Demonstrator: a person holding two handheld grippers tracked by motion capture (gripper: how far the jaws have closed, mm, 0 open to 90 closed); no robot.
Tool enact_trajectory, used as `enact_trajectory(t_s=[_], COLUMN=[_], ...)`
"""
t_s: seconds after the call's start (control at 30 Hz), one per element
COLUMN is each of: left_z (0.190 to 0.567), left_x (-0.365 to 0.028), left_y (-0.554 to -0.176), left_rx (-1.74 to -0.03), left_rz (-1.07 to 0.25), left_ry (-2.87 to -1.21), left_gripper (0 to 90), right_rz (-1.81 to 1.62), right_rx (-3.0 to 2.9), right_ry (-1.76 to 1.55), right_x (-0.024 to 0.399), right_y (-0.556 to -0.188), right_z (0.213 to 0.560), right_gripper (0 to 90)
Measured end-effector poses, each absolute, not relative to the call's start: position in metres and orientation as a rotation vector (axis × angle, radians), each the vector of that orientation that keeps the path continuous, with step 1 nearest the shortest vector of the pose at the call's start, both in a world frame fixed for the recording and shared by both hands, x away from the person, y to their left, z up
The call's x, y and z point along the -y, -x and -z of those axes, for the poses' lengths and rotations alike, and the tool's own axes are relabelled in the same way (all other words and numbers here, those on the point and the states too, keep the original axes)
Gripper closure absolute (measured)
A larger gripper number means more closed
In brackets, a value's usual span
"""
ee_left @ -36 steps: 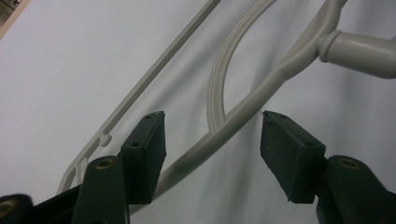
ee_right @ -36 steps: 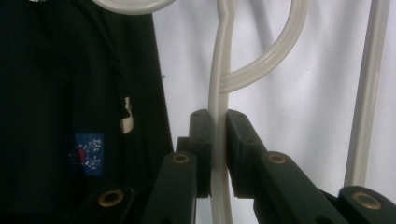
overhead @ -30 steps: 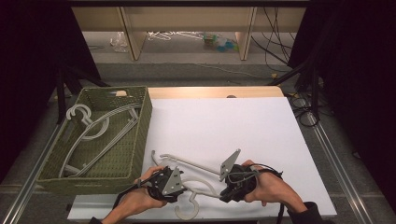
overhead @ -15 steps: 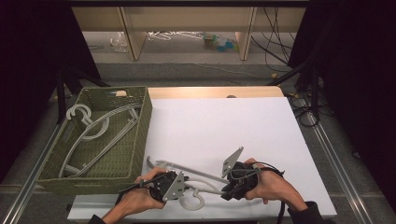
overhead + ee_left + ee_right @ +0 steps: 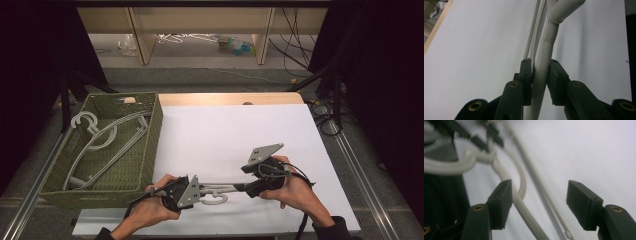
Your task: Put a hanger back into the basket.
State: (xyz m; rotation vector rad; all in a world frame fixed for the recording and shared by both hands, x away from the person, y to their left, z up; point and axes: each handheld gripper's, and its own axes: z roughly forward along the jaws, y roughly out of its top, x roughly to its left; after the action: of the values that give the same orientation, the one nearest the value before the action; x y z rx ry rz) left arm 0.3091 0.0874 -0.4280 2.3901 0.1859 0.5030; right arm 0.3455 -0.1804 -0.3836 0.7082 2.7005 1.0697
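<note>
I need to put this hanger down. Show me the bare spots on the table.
The white table top is bare from the green basket across to its right edge and back to the wooden strip. Crowded: the front edge, with the hanger and both grippers, and the basket holding hangers.

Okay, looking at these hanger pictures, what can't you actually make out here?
- High view: the hanger is mostly covered by the left gripper and right gripper; its full shape is hidden.
- Left gripper view: the hanger's hook is cut off by the top edge.
- High view: how many hangers lie in the green basket is unclear; they overlap.
- Right gripper view: the top left corner is blurred.
</note>
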Motion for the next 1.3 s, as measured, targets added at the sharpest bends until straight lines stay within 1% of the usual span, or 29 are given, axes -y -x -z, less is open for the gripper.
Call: enact_trajectory(t_s=[0.1,0.13,0.2,0.37,0.43,0.47,0.5,0.53,0.57,0.6,0.63,0.67,0.7,0.73,0.83,0.9,1.07,1.2,1.23,1.3], left_z=[0.422,0.422,0.419,0.411,0.41,0.408,0.405,0.405,0.405,0.405,0.407,0.407,0.407,0.407,0.407,0.408,0.408,0.406,0.406,0.405], left_x=[-0.092,-0.092,-0.094,-0.098,-0.099,-0.1,-0.103,-0.103,-0.106,-0.108,-0.113,-0.113,-0.117,-0.122,-0.126,-0.13,-0.132,-0.13,-0.129,-0.128], left_y=[-0.319,-0.319,-0.323,-0.334,-0.336,-0.339,-0.343,-0.343,-0.346,-0.347,-0.352,-0.352,-0.354,-0.356,-0.358,-0.361,-0.362,-0.363,-0.363,-0.363], left_rx=[-0.261,-0.261,-0.331,-0.459,-0.471,-0.493,-0.554,-0.554,-0.618,-0.624,-0.649,-0.649,-0.699,-0.715,-0.743,-0.771,-0.801,-0.761,-0.771,-0.768], left_rz=[-0.475,-0.475,-0.455,-0.395,-0.39,-0.371,-0.307,-0.307,-0.222,-0.248,-0.214,-0.214,-0.175,-0.152,-0.152,-0.124,-0.106,-0.138,-0.132,-0.115], left_ry=[-2.352,-2.352,-2.328,-2.271,-2.262,-2.25,-2.201,-2.201,-2.15,-2.152,-2.14,-2.14,-2.097,-2.085,-2.088,-2.078,-2.114,-2.195,-2.177,-2.2], left_gripper=[74.1,74.1,73.9,74.1,74.9,74.9,78.9,77.7,77.7,78.4,79.0,79.0,79.0,79.1,79.2,79.2,79.2,79.2,79.2,79.2], right_rz=[-1.135,-1.135,-1.143,-1.209,-1.222,-1.236,-1.245,-1.25,-1.25,-1.25,-1.258,-1.258,-1.257,-1.255,-1.252,-1.245,-1.244,-1.235,-1.236,-1.237], right_rx=[-2.612,-2.612,-2.577,-2.54,-2.545,-2.549,-2.533,-2.539,-2.539,-2.536,-2.548,-2.548,-2.547,-2.566,-2.577,-2.582,-2.604,-2.621,-2.623,-2.63], right_ry=[-0.743,-0.743,-0.753,-0.749,-0.748,-0.753,-0.753,-0.749,-0.749,-0.749,-0.737,-0.737,-0.731,-0.728,-0.734,-0.734,-0.746,-0.739,-0.735,-0.733], right_x=[0.188,0.188,0.194,0.201,0.202,0.203,0.205,0.205,0.205,0.205,0.205,0.205,0.205,0.204,0.203,0.203,0.201,0.2,0.199,0.199], right_y=[-0.342,-0.342,-0.338,-0.33,-0.33,-0.329,-0.327,-0.326,-0.326,-0.324,-0.322,-0.322,-0.321,-0.32,-0.319,-0.32,-0.319,-0.318,-0.319,-0.319], right_z=[0.374,0.374,0.369,0.367,0.367,0.366,0.365,0.365,0.365,0.366,0.368,0.368,0.369,0.373,0.375,0.378,0.382,0.386,0.387,0.387], right_gripper=[34.3,34.3,34.2,33.7,33.7,33.7,33.7,33.7,33.7,33.7,33.7,33.7,33.7,33.6,33.6,33.6,33.6,33.6,33.6,33.7])
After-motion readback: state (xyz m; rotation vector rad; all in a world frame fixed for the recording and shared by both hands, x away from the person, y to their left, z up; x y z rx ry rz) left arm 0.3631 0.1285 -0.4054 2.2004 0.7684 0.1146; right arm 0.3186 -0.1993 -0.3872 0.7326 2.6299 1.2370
